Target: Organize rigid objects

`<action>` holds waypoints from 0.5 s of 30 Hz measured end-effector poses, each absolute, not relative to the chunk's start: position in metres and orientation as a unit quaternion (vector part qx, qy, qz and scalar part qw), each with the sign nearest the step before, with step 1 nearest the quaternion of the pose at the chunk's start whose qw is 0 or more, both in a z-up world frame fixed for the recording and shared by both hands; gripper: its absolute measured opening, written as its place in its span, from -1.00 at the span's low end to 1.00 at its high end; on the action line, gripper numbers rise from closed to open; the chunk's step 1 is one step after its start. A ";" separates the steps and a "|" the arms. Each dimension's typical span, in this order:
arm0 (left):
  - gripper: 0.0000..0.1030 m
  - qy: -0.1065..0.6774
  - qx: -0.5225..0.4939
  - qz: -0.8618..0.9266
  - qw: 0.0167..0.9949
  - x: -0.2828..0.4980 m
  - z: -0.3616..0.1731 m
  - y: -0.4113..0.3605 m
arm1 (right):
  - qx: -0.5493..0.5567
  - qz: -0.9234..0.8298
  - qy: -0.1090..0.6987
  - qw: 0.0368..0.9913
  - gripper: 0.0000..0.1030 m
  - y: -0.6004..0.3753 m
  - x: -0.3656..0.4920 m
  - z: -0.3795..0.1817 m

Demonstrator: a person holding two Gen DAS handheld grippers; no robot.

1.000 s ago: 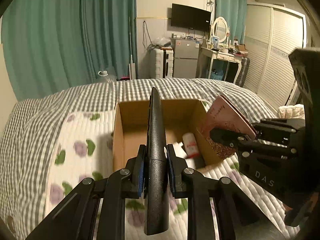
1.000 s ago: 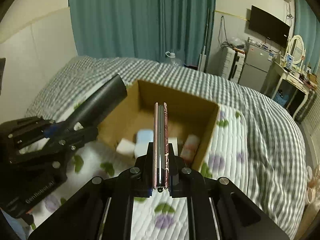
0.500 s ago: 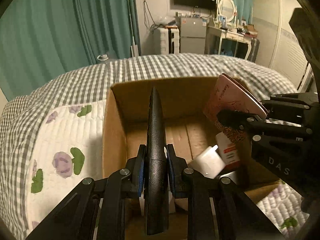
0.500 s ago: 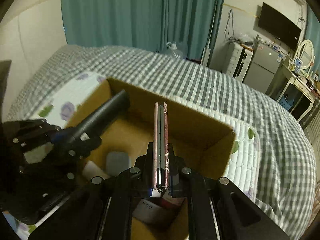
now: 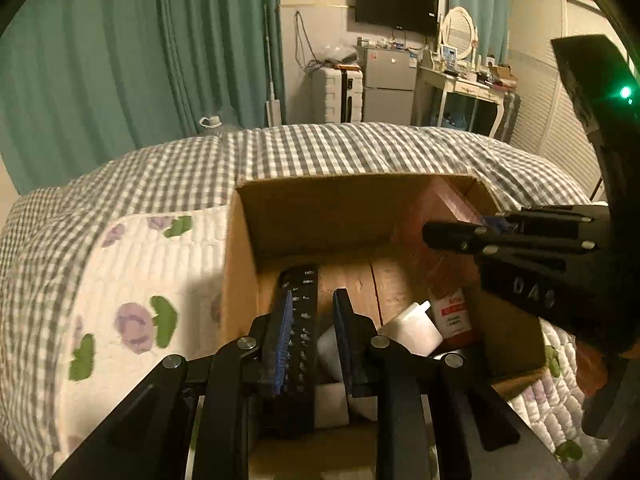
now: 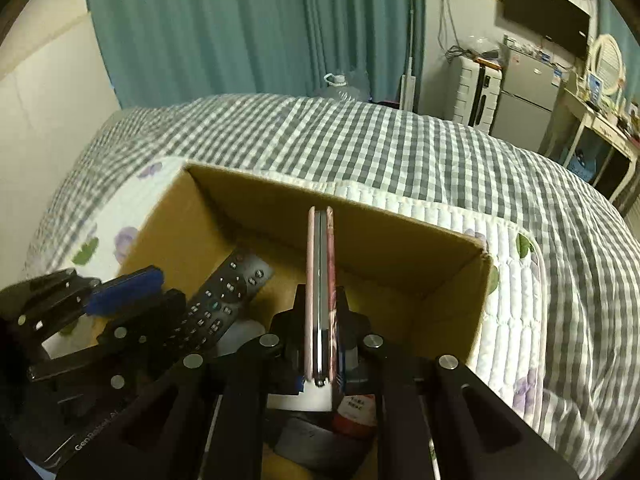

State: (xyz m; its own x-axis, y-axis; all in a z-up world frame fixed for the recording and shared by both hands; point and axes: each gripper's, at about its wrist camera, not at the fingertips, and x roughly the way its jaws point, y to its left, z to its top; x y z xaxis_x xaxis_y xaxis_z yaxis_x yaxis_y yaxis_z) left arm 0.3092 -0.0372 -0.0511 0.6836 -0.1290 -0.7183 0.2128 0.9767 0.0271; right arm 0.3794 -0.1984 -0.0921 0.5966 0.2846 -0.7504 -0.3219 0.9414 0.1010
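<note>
the cardboard box (image 5: 244,280) sits on the quilted bed (image 5: 132,280), and both tools are poised over its open top. the left gripper (image 5: 310,312) has its jaws spread wide, and the black remote control (image 5: 300,320) lies button-side up between them, leaning along the left wall of the box with nothing visibly pinching it (from the right wrist view the remote (image 6: 224,296) rests at a slant, its far end toward the back corner). so that piece looks delivered.

the right gripper (image 6: 320,320) is another matter: its jaws are closed narrow on the pink flat case (image 6: 320,280), held on edge and upright above the middle of the box. from the left wrist view the same pink case (image 5: 436,220) shows near the right wall, gripped by the other tool's black fingers (image 5: 452,238). it is not down yet.

down in the box there is a small bottle with a red label (image 5: 450,312) and a white cap-like piece (image 5: 416,328), jumbled near the front right.

by my reckoning the remote is done, the pink case is the item in hand and needs lowering and letting go, and i can't tell whether anything else is left outside, since no loose items show on the bedding in these views.
</note>
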 end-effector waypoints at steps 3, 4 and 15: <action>-0.54 0.382 0.049 -0.090 0.918 0.292 -0.033 -0.031 | -0.020 0.158 0.401 0.902 -0.48 -0.200 0.369 -0.068; -0.54 0.380 0.049 -0.087 0.920 0.287 -0.028 -0.029 | -0.020 0.153 0.397 0.905 -0.36 -0.201 0.364 -0.059; -0.42 0.321 0.047 -0.085 0.942 0.192 0.054 -0.023 | -0.028 0.141 0.333 0.932 -0.07 -0.215 0.241 0.040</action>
